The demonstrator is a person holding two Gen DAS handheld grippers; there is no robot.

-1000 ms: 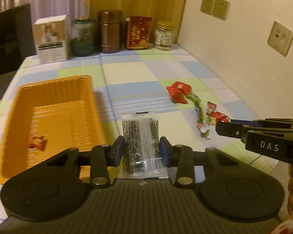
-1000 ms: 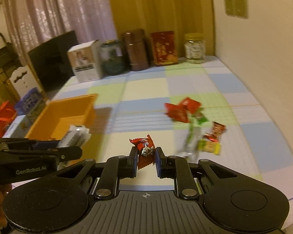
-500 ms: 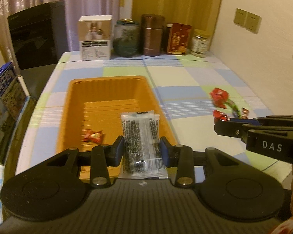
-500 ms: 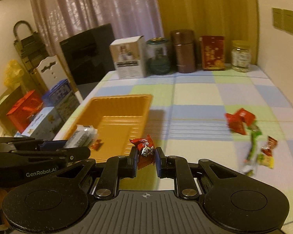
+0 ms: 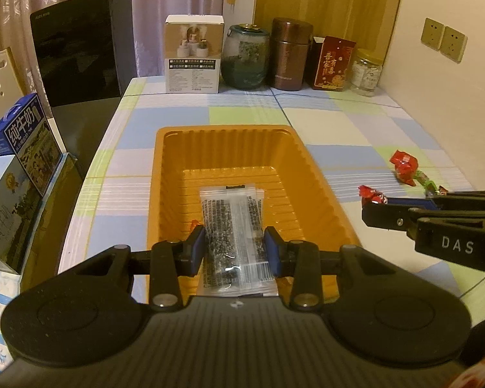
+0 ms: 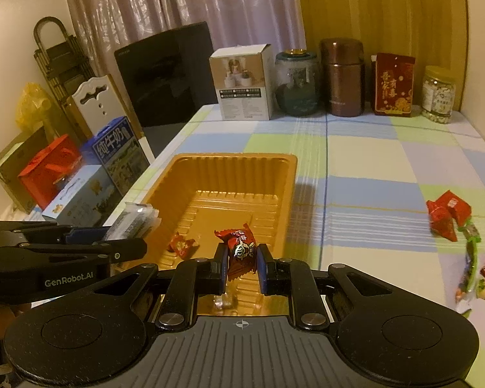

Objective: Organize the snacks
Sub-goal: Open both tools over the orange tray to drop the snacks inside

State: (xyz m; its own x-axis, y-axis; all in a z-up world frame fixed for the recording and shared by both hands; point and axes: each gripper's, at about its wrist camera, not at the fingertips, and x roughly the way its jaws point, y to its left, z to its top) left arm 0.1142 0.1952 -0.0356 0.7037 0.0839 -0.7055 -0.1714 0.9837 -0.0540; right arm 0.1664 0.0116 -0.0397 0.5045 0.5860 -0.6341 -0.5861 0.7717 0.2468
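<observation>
An orange tray (image 5: 223, 148) (image 6: 229, 174) sits on the checked tablecloth. My left gripper (image 5: 234, 250) is shut on a clear packet of dark seed snack (image 5: 232, 226) and holds it over the tray's near half. In the right wrist view, my right gripper (image 6: 241, 266) is shut on a red wrapped candy (image 6: 239, 247), hanging over the tray's near edge. One red candy (image 6: 181, 244) lies on the tray floor. A red wrapper (image 6: 447, 215) and several small sweets (image 6: 478, 271) lie loose on the cloth to the right. The left gripper (image 6: 135, 223) shows at that view's left.
Along the back of the table stand a white box (image 5: 194, 53), a glass jar (image 5: 245, 56), a brown canister (image 5: 291, 53), a red box (image 5: 334, 63) and a small jar (image 5: 367, 72). Milk cartons (image 5: 19, 129) and a dark chair (image 5: 80, 48) stand left of the table. A wall runs along the right.
Both grippers have swung left from the loose sweets to over the orange tray, each keeping its snack. The tray now fills the middle of both views.
</observation>
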